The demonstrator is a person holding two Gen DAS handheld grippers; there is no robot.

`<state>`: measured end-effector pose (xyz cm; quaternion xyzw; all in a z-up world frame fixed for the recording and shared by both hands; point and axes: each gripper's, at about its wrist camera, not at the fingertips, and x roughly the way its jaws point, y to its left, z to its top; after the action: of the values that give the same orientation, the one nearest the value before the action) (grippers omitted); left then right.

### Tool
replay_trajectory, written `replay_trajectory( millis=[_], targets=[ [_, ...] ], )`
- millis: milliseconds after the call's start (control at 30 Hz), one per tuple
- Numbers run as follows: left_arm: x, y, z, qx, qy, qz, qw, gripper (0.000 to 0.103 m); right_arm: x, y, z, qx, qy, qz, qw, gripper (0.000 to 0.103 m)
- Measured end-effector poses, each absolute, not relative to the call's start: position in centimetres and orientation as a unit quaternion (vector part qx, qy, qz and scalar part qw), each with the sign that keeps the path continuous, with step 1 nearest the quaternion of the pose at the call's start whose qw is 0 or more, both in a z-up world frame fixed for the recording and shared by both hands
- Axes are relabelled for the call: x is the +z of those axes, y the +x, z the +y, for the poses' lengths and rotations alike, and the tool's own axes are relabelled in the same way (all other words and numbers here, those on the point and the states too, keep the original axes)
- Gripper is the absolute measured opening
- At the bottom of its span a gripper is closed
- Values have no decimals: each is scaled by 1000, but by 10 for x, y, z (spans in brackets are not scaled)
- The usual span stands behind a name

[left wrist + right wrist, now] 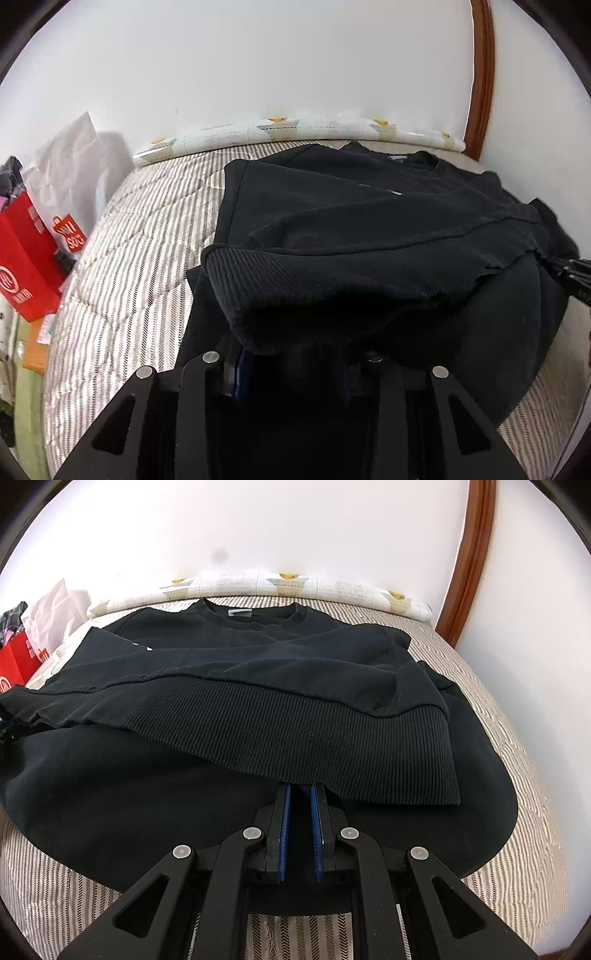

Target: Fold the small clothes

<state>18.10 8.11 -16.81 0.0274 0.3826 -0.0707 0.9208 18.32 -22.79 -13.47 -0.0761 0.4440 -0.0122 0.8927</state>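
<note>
A black sweatshirt (369, 206) (258, 653) lies on a striped bed, neckline toward the far wall. Its ribbed hem (332, 284) (295, 734) is lifted and folded back over the body. My left gripper (291, 354) is under the hem's left part. The cloth drapes over its fingertips and hides them, bunched between the blue pads. My right gripper (301, 790) is shut on the hem's edge near its right end, pads almost together. It also shows at the right edge of the left wrist view as the right gripper (576, 271), with the cloth pulled taut to it.
The striped bedcover (129, 258) (517, 775) runs round the sweatshirt. A patterned roll (295, 127) lies along the far wall. A red paper bag (26, 266) and a white bag (70, 166) stand left of the bed. A curved wooden frame (484, 74) rises at the right.
</note>
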Motion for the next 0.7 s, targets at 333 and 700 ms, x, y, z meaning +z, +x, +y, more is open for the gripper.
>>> replay_trajectory(
  millis=[333,700],
  targets=[
    [-157,190,78,-113,13,412,904,35,-127,202,-231,-4,-56,439,897,13],
    [-143,255,93,-104,-78,435,891,34,-104,274,-248,12,-17,426,904,22]
  ],
)
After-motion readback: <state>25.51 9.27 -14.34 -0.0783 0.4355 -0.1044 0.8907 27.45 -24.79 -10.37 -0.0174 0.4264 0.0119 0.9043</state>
